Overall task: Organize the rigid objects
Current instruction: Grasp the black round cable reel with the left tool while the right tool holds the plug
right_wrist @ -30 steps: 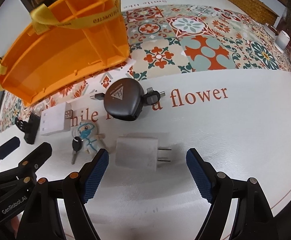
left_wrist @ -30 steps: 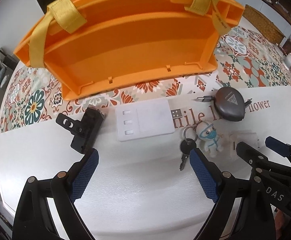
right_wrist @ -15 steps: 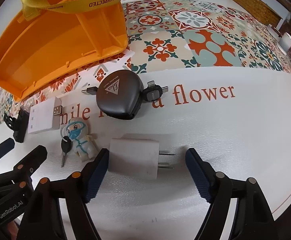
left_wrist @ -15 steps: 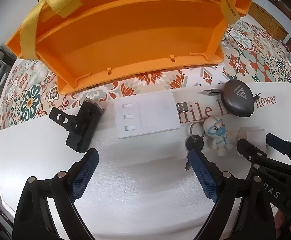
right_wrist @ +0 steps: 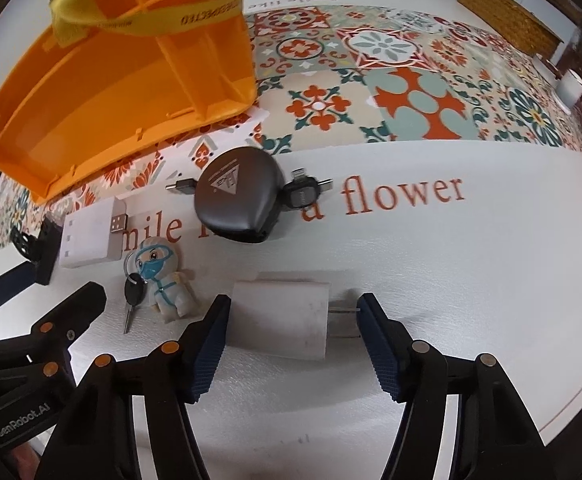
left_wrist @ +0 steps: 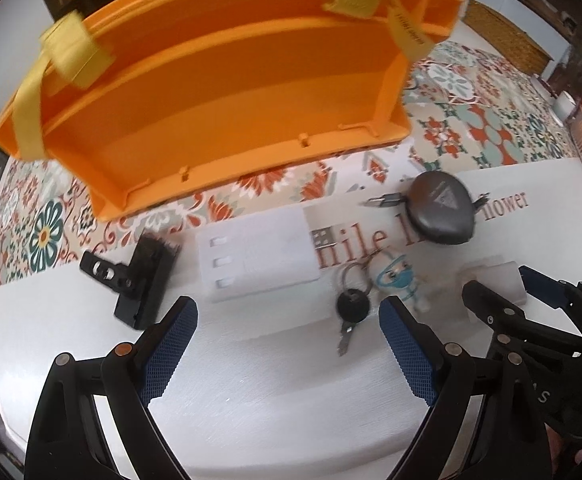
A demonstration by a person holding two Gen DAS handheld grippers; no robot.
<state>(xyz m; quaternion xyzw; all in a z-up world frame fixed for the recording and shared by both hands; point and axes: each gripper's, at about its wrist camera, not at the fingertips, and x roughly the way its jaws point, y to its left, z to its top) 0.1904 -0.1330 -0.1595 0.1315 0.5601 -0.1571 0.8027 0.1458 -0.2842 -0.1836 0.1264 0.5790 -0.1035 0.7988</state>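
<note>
A white counter [right_wrist: 431,280] with a band of patterned tile print and red lettering carries the scattered things, with an orange plastic compartment bin [right_wrist: 123,80] with yellow straps lying on the tiled part at the far left.

The right tool [right_wrist: 291,340] is the nearer one to the white boxy plug-in charger [right_wrist: 279,322]: the charger lies directly between its blue ribbed fingers [right_wrist: 207,356], its long axis running across the gap, body toward the left finger and metal prongs pointing at the right finger. The left finger looks to be touching or just beside the charger's end; the right finger stands just off the prong tips. The jaws are spread a little wider than the charger is long and grip nothing yet. A squeeze would press the charger end to end, prongs included, so I judge the hold could slip off the thin prongs.

Beyond it, ahead and slightly left, sits a dark grey rounded cable reel [right_wrist: 237,196]. To the left lies a small masked figurine keychain with a black key [right_wrist: 159,280].

The left tool [left_wrist: 287,344] is spread wide and empty, hovering before a white flat multi-port hub [left_wrist: 257,256], with a black clip-like bracket [left_wrist: 139,280] ahead of its left finger and the key just ahead of its right finger.
</note>
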